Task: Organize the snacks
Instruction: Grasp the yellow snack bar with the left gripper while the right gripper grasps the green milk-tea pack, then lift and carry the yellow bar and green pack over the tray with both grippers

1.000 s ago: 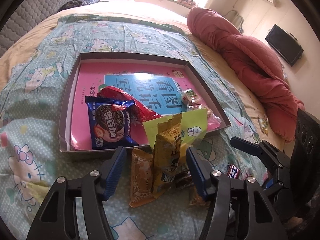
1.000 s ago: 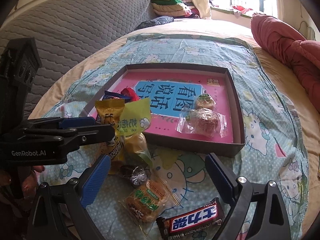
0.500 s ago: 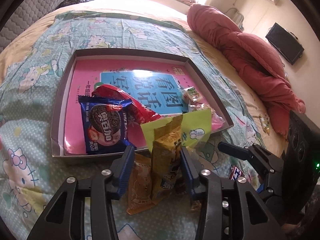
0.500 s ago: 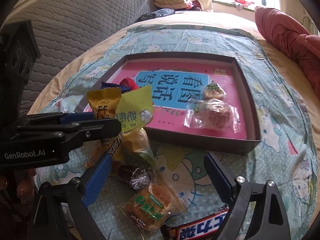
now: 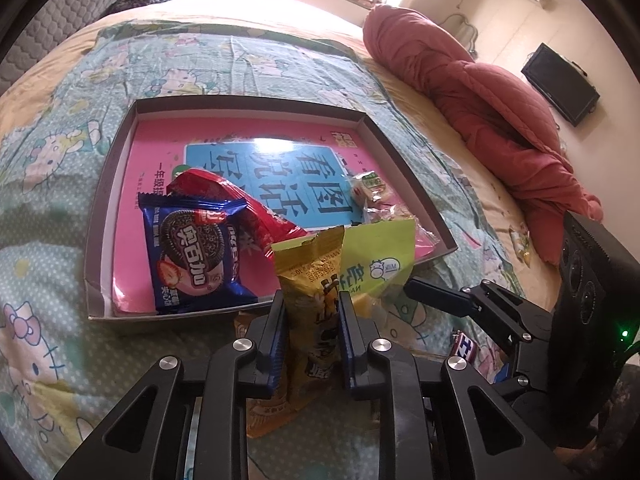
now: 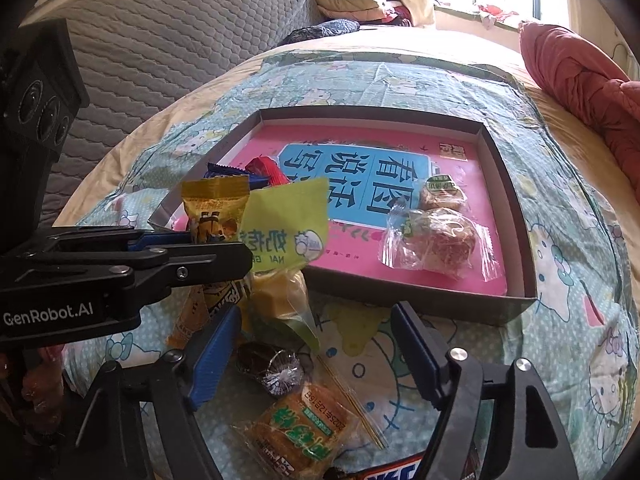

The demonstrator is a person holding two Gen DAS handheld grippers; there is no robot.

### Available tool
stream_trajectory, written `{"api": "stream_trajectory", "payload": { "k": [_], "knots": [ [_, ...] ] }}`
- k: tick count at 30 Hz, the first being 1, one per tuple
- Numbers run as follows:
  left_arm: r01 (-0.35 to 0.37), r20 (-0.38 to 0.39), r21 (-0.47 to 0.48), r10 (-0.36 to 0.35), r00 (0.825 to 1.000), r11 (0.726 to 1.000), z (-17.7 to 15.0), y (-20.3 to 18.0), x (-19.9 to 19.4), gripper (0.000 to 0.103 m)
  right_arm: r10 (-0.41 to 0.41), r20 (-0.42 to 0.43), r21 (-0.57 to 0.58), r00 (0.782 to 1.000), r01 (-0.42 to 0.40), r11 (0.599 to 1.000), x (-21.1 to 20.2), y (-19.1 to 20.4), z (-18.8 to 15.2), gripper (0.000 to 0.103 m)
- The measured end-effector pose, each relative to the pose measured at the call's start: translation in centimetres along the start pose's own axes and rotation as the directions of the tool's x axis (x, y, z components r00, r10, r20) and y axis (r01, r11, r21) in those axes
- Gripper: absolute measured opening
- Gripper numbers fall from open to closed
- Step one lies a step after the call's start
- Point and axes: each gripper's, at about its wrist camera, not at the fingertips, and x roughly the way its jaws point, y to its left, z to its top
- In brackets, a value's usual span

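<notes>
Yellow packet (image 5: 316, 280): clamped upright by left tool (image 5: 311, 312), likely bound for tray (image 5: 96, 208).
Right tool (image 6: 316, 360): spread wide, empty, above bed snacks.

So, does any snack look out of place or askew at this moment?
Yes. The yellow-green milk packet leans tilted over the tray's near rim, half in, half out. The left gripper pinches a golden packet upright.
</notes>
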Motion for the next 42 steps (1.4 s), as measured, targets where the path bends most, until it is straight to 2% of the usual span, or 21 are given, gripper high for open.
{"api": "stream_trajectory", "payload": {
  "k": [3, 10, 16, 20, 21, 23, 25, 33, 42],
  "knots": [
    [0.005, -0.004, -0.007, -0.005, 1.000, 1.000, 0.0, 0.2, 0.2, 0.020, 0.007, 0.006, -0.001, 1.000, -0.007, 1.000, 0.1, 0.0, 0.0, 0.074],
    [0.004, 0.012, -0.011, -0.004, 1.000, 1.000, 0.1, 0.7, -0.5, 0.018, 0.024, 0.002, -0.017, 1.000, -0.024, 1.000, 0.7, 0.2, 0.2, 0.061],
    [0.009, 0.026, -0.042, -0.008, 1.000, 0.999, 0.3, 1.6, -1.2, 0.018, 0.043, -0.012, -0.036, 0.999, -0.043, 0.998, 1.5, 0.7, 0.3, 0.059],
    [0.002, 0.030, -0.047, -0.001, 1.000, 0.999, 0.4, 1.6, -1.3, 0.018, 0.049, -0.034, -0.045, 0.998, -0.051, 0.998, 2.5, 1.0, 0.2, 0.054],
    [0.000, 0.030, -0.049, 0.002, 1.000, 0.999, 0.4, 1.6, -1.3, 0.018, 0.054, -0.039, -0.046, 0.998, -0.056, 0.997, 2.7, 1.1, 0.3, 0.052],
    [-0.001, 0.031, -0.052, 0.002, 1.000, 0.999, 0.3, 1.7, -1.4, 0.018, 0.073, -0.038, -0.053, 0.997, -0.075, 0.996, 2.9, 1.2, 0.4, 0.040],
    [0.000, 0.033, -0.057, 0.002, 0.999, 0.998, 0.3, 1.9, -1.5, 0.018, 0.083, -0.030, -0.070, 0.996, -0.084, 0.994, 2.8, 1.5, 0.5, 0.034],
    [0.016, 0.055, -0.072, -0.013, 0.998, 0.997, 0.5, 2.3, -2.5, 0.018, 0.144, 0.014, -0.027, 0.989, -0.144, 0.989, 1.2, 0.9, 1.0, 0.034],
    [0.022, 0.088, -0.075, -0.015, 0.996, 0.997, 1.1, 2.3, -3.8, 0.018, 0.151, 0.061, -0.041, 0.987, -0.148, 0.988, -0.5, 0.9, 1.4, 0.034]
  ]
}}
